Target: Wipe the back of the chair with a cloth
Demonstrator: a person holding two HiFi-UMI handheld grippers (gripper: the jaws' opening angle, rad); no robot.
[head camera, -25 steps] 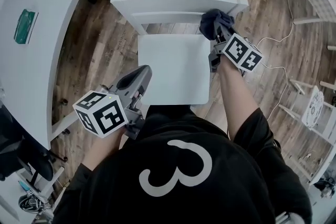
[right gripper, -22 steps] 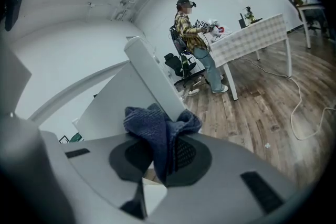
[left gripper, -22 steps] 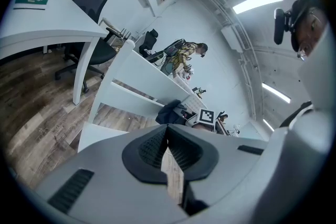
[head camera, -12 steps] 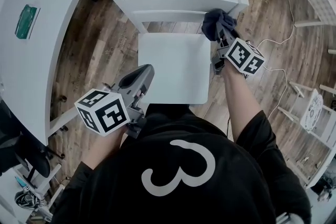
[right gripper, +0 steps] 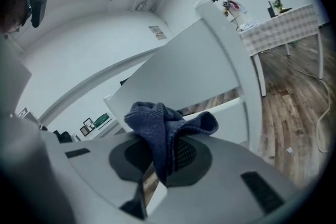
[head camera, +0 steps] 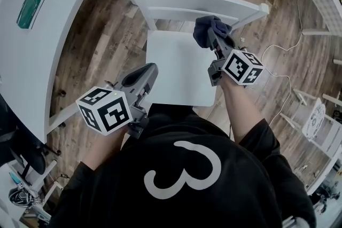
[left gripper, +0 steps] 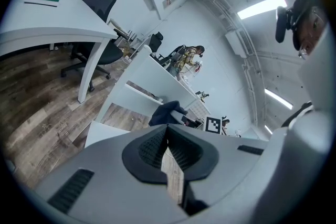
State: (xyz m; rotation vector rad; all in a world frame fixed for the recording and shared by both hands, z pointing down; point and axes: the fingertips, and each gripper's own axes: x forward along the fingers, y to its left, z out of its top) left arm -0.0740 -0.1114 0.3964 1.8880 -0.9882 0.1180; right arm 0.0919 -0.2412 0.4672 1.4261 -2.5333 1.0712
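Cloth [right gripper: 157,126] tight between fingers [right gripper: 190,155] of the right gripper [head camera: 212,36], just beside chair back [head camera: 197,1]; left gripper [left gripper: 168,138] fingers together.

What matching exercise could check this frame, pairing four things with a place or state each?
Things:
1. cloth
2. left claw
3. chair
4. green flat item

Places or states:
A. lying on the white desk
B. shut, with nothing between its jaws
C. white, standing on the wood floor
D. pinched in the right claw

Pairs: 1-D, 2-B, 3-C, 4-A
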